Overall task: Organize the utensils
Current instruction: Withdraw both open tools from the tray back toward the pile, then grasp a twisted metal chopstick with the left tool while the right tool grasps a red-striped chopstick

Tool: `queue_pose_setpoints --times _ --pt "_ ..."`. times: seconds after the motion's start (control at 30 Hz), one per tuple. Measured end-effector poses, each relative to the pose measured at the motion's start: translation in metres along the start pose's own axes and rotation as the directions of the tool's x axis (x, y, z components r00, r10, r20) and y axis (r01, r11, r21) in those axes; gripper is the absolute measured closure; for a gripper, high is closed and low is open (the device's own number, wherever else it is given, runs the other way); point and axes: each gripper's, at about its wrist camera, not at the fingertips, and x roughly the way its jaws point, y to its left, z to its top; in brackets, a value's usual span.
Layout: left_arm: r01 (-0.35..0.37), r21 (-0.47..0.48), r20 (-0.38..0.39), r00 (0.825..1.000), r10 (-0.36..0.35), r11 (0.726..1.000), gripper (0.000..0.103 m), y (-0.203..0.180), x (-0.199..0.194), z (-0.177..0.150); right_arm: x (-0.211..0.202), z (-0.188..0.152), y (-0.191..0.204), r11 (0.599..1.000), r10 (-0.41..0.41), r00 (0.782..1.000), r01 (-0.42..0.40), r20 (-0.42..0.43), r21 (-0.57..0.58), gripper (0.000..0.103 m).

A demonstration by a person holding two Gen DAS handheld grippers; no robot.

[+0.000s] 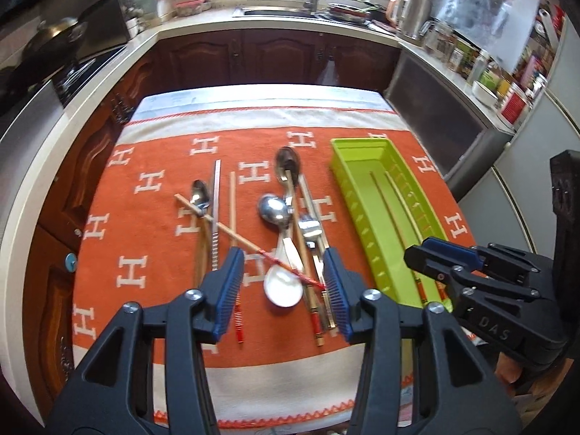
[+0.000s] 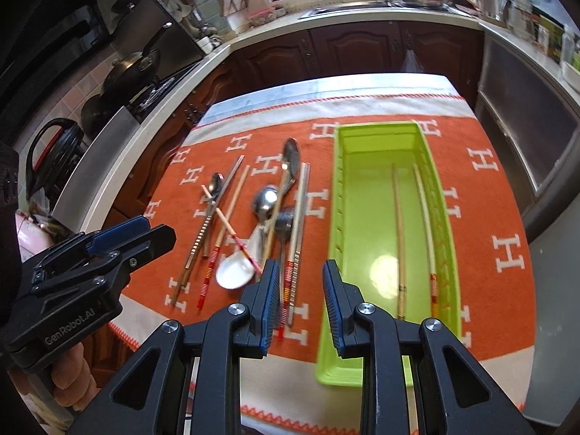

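A pile of utensils lies on an orange cloth (image 1: 152, 239): metal spoons (image 1: 275, 210), a white ceramic spoon (image 1: 283, 288), several chopsticks (image 1: 232, 203) and a flat metal chopstick (image 1: 216, 214). A green tray (image 1: 384, 210) stands to their right and holds two chopsticks (image 2: 400, 239). My left gripper (image 1: 282, 282) is open above the near end of the pile, empty. My right gripper (image 2: 301, 301) is open and empty, above the cloth by the tray's (image 2: 380, 188) near left corner. The pile also shows in the right wrist view (image 2: 270, 203).
The table sits in a kitchen with counters around it: a stove with a pan (image 2: 134, 65) at left, a sink (image 1: 286, 11) at the back, jars (image 1: 467, 58) on the right counter. The table's front edge (image 1: 282, 420) is near.
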Motion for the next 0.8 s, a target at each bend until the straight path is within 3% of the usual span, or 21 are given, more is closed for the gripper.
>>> queue_pose_setpoints --times 0.23,0.47,0.8 --pt "-0.038 -0.088 0.001 0.999 0.038 0.995 0.055 0.058 0.003 0.004 0.016 0.037 0.043 0.998 0.038 0.999 -0.038 -0.004 -0.058 0.078" --pt "0.013 -0.197 -0.073 0.997 -0.028 0.980 0.055 0.101 0.040 0.004 0.055 0.071 0.057 0.997 0.054 0.998 -0.056 -0.045 -0.054 0.078" --pt "0.042 -0.243 -0.182 0.979 -0.088 0.969 0.055 0.108 0.112 0.003 0.123 0.092 0.047 0.997 0.079 0.990 -0.081 -0.113 -0.012 0.078"
